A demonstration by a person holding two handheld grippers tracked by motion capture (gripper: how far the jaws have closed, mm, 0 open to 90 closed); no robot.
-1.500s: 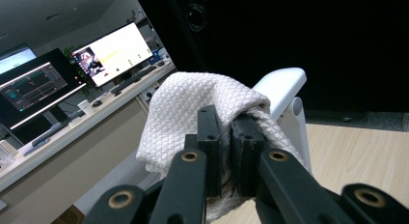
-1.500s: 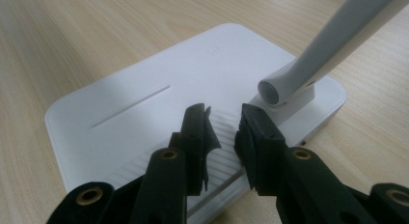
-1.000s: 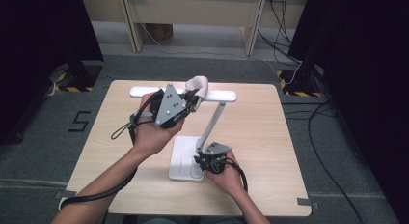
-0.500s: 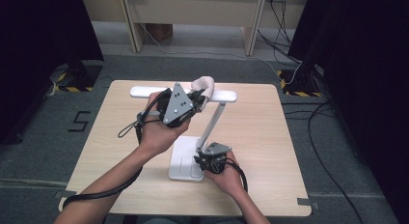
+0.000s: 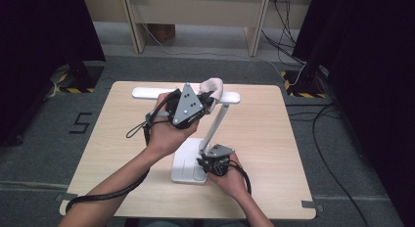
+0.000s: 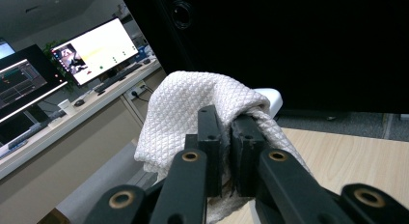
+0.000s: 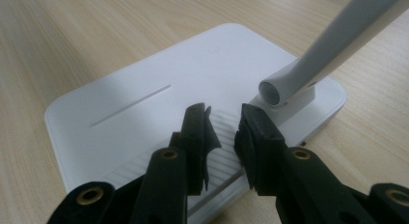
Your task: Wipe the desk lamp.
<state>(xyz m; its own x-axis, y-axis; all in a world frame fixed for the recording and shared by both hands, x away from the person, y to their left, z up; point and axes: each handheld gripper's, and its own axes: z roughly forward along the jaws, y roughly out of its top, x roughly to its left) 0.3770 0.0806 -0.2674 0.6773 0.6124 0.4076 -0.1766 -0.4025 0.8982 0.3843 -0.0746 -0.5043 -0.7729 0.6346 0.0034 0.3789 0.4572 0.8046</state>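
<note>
A white desk lamp stands on the table, its flat base (image 5: 186, 164) near the front and its slim arm (image 5: 215, 124) rising to a long head bar (image 5: 147, 93). My left gripper (image 5: 210, 98) is shut on a white waffle-weave cloth (image 5: 213, 85) that lies over the head bar near the arm's top. In the left gripper view the cloth (image 6: 183, 103) bunches around the left gripper (image 6: 225, 122), with the bar's end (image 6: 270, 96) just behind. My right gripper (image 7: 224, 120) rests tips-down on the ribbed edge of the base (image 7: 144, 93), jaws slightly apart with nothing between them, beside the arm's foot (image 7: 333, 40).
The light wooden table (image 5: 264, 139) is bare to the right of the lamp and along its left side. Grey carpet surrounds it, with cables (image 5: 337, 139) on the floor at the right. Monitors on a desk (image 6: 91, 50) show far off in the left gripper view.
My left gripper and the cloth have slid a little to the right along the lamp's head bar. The right gripper has stayed on the base.
</note>
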